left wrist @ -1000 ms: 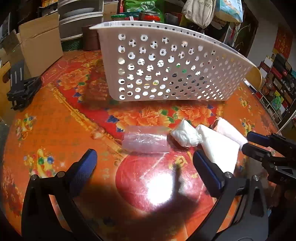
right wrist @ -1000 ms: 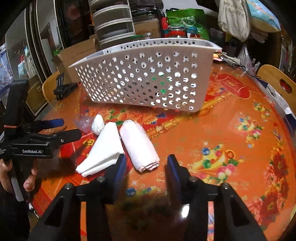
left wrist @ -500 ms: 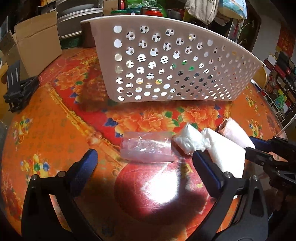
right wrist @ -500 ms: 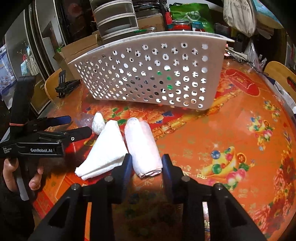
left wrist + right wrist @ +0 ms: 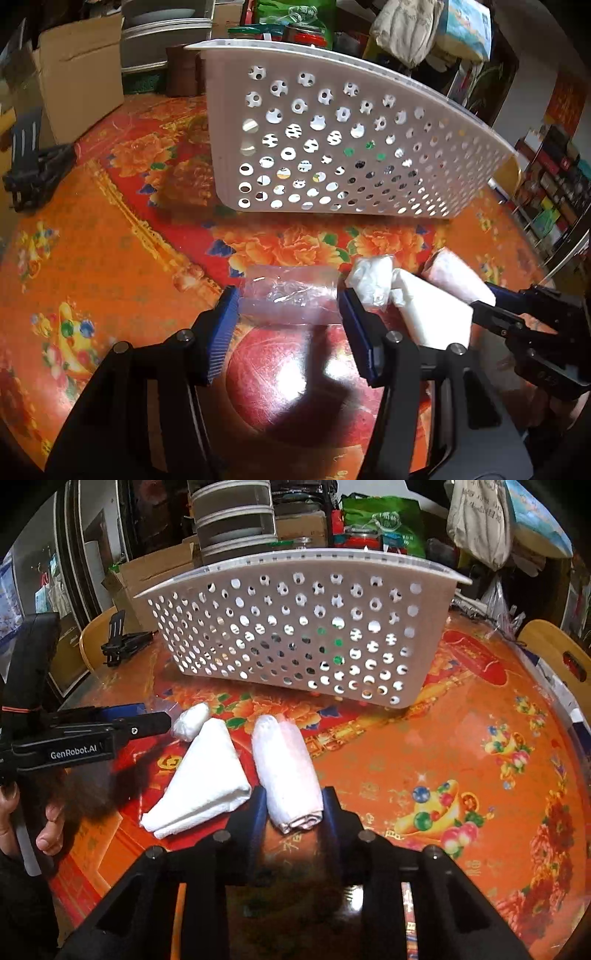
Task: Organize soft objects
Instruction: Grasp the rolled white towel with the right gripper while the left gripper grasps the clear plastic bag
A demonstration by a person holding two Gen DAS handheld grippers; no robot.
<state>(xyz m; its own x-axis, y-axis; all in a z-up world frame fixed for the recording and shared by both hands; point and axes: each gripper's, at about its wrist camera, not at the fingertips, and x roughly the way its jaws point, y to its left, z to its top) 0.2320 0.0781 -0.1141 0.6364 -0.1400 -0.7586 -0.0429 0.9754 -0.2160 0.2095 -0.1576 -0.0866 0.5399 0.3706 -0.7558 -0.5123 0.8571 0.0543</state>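
Soft objects are laid in a row on the counter (image 5: 461, 746), just before the perforated white basket (image 5: 295, 627), none yet inside it. The rolled towel (image 5: 288, 771) is now clenched at its near end by the right tool (image 5: 293, 812), whose jaws have just been closing. The clear plastic bag (image 5: 288, 295) is bracketed by the left tool (image 5: 286, 314), its jaws just narrowed from wide; firm contact cannot be told. Both lifts appear imminent. "GenRobot.AI" is read on the left tool.
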